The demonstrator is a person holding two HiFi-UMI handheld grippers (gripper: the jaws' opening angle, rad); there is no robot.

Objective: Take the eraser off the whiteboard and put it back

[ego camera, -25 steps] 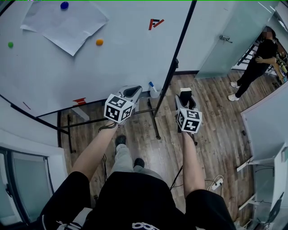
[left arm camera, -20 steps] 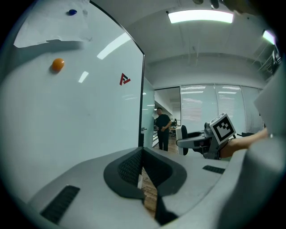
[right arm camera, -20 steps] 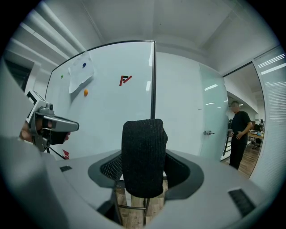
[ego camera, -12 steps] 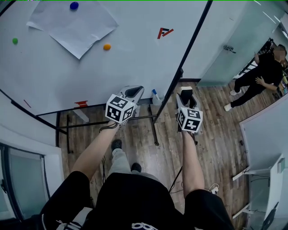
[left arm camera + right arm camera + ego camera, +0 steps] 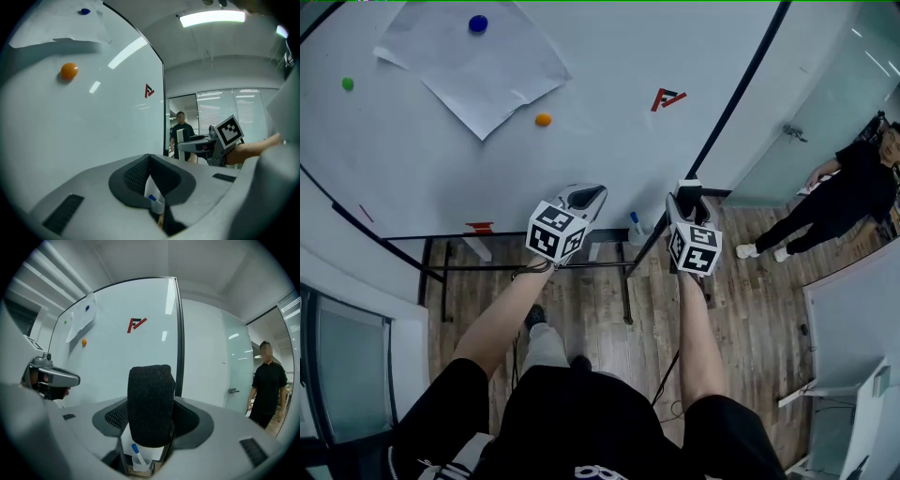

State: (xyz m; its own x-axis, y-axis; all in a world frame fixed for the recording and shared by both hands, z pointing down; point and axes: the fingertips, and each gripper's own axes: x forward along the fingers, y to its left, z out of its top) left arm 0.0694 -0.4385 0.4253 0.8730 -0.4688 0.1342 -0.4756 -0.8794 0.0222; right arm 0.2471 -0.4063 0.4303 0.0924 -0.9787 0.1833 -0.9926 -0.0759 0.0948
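The right gripper [image 5: 686, 199] is clamped on the black eraser [image 5: 151, 404], lifting it clear of the whiteboard [image 5: 581, 141] near the board's right edge. Held like that, it could be just pulled away or on its way back. The left gripper [image 5: 584, 195] hangs alongside, closed on nothing, parked out of the way.

Head view steeply downward; both gripper views forward, close, toward the shared whiteboard [image 5: 609, 164] and red logo [image 5: 136, 324].

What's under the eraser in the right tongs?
A clear cup holding a blue-capped marker shows below the eraser. What the cup stands on is mostly covered by the right tongs.
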